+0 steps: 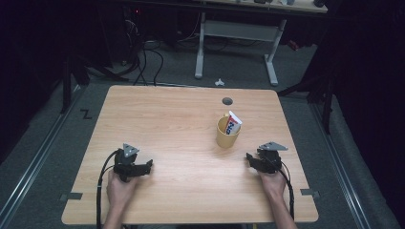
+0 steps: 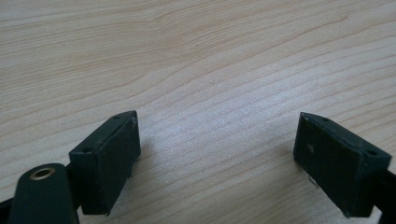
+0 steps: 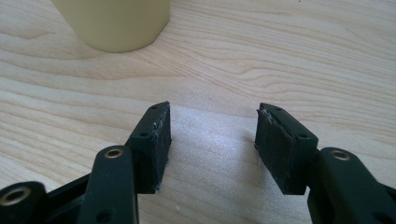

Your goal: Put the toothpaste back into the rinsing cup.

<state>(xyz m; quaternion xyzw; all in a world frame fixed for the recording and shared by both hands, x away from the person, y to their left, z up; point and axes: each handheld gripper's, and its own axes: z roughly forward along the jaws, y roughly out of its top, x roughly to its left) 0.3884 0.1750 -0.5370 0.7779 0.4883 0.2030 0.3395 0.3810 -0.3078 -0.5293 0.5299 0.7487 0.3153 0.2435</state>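
Two hands at the near edge, each tool resting idle on the tabletop (image 1: 181, 143).

Left tool (image 1: 143, 167) and right tool (image 1: 251, 160) both spread apart, empty; farther off, yellow cup (image 1: 227, 133) upright holding a tube (image 1: 233, 123). Likely before any grasp; next, reaching toward the cup.

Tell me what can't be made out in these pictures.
- Tube in the cup, high view: print too small to read, lower part hidden by the cup wall.
- Cup, right gripper view: top cut off by the edge.
- Desk items at the top of the high view: cropped.
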